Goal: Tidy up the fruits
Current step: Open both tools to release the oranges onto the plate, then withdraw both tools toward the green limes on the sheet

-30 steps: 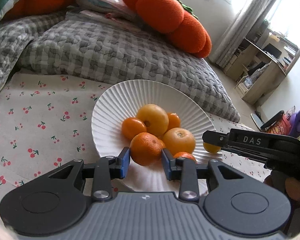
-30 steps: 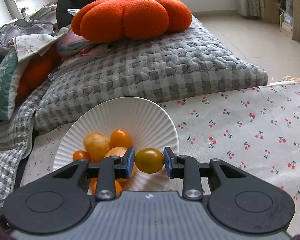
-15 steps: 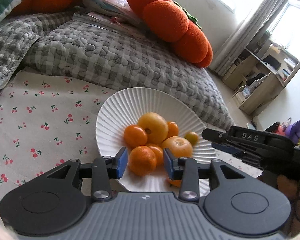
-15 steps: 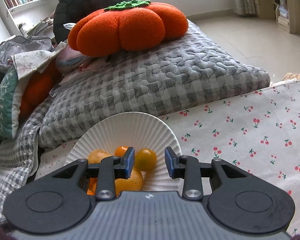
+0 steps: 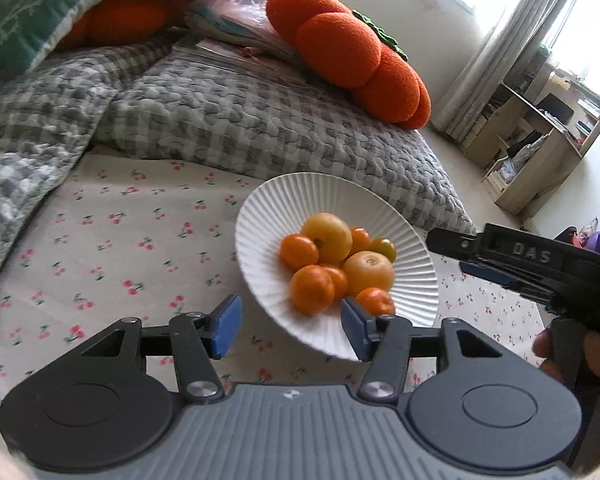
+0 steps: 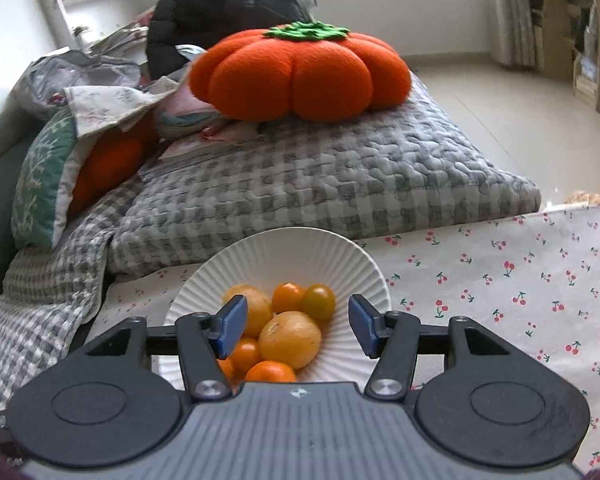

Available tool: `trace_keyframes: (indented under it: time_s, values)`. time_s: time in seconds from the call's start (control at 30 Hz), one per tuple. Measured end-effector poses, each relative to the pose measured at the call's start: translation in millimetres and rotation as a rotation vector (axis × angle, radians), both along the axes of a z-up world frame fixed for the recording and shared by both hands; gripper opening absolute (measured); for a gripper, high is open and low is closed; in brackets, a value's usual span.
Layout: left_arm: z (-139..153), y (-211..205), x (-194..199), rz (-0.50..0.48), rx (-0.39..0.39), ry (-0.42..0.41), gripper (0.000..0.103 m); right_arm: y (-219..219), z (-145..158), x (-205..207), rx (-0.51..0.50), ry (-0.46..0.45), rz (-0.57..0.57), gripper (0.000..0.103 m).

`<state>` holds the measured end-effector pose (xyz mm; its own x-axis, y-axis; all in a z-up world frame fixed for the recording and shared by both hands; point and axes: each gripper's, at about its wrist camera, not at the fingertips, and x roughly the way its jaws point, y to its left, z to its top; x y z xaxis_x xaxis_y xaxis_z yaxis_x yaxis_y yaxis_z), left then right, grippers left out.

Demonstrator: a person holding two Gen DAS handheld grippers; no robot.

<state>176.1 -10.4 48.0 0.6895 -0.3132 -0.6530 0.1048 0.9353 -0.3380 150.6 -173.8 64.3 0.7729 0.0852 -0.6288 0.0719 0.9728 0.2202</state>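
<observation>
You've let go: left gripper [image 5: 290,328] and right gripper [image 6: 296,326] now spread empty, pulled back from plate [image 5: 260,216]. Fruits [image 5: 336,260] piled on plate; release step ending. Next: look for stray fruit.

Left claw [image 5: 290,326] spread wide, right claw [image 6: 298,324] likewise

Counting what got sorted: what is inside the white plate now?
The white plate holds a pile of fruit: two large yellow-orange ones, several small oranges and a greenish-yellow one. Anything beneath the pile is hidden.
</observation>
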Motion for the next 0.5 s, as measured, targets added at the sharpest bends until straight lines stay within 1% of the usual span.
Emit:
trace_keyframes:
  time_s: [0.1,0.17,0.3,0.33,0.4,0.5]
  values:
    - [0.6,5.7,-7.7,-0.001,0.010,0.004,0.052,8.9,3.6,-10.7,-0.025,-0.004,0.029,0.058]
    - [1.3,9.1,-13.1,-0.002,0.018,-0.001,0.053,14.8,4.5,-19.5,-0.036,-0.004,0.052,0.063]
    - [2.9,14.7,-26.1,-0.009,0.029,-0.006,0.056,25.5,5.4,-35.9,-0.046,0.000,0.078,0.067]
    - [3.3,16.4,-30.2,-0.010,0.032,-0.007,0.057,28.3,4.8,-39.5,-0.052,0.004,0.081,0.070]
    - [4.3,19.3,-40.3,-0.014,0.041,-0.014,0.059,34.0,3.9,-47.6,-0.062,0.010,0.100,0.071]
    - [4.4,22.5,-53.9,-0.017,0.077,-0.026,0.061,41.6,2.8,-61.9,-0.082,0.006,0.133,0.073]
